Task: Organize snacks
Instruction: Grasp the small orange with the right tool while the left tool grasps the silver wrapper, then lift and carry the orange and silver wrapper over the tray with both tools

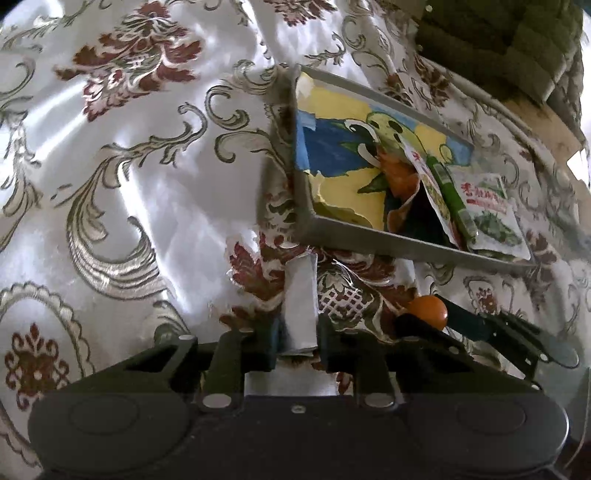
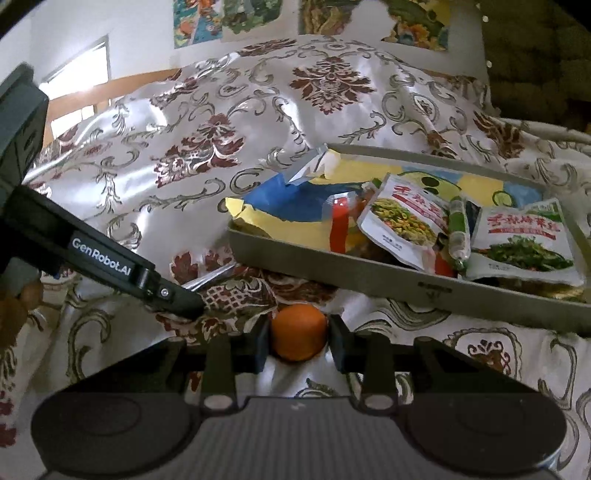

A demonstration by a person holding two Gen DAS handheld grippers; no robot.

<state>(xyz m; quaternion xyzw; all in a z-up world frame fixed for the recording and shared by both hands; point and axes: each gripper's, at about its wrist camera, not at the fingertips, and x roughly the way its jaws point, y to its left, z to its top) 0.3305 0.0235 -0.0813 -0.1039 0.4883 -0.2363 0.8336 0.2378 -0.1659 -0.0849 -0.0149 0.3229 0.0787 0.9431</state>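
A flat silver snack packet [image 1: 300, 306] lies on the patterned cloth in the left wrist view. My left gripper [image 1: 299, 334] is shut on its near end, and its tip [image 2: 184, 297] shows in the right wrist view. Just to the right, my right gripper [image 2: 299, 341] is shut on a small orange [image 2: 299, 332], which also shows as the orange [image 1: 428, 310] in the left wrist view. Behind both sits a grey tray [image 2: 369, 275] lined with a colourful drawing. It holds two vegetable snack packets [image 2: 406, 221] [image 2: 524, 240], a green tube [image 2: 460, 232] and a red sachet [image 2: 340, 225].
A rumpled white cloth with red and gold flowers [image 1: 129, 166] covers the whole surface, bunched into folds near both grippers. The tray's near rim [image 1: 406, 248] stands close ahead of the fingers. A green knitted thing [image 1: 517, 40] lies at the far right. Pictures hang on the wall [image 2: 236, 18] behind.
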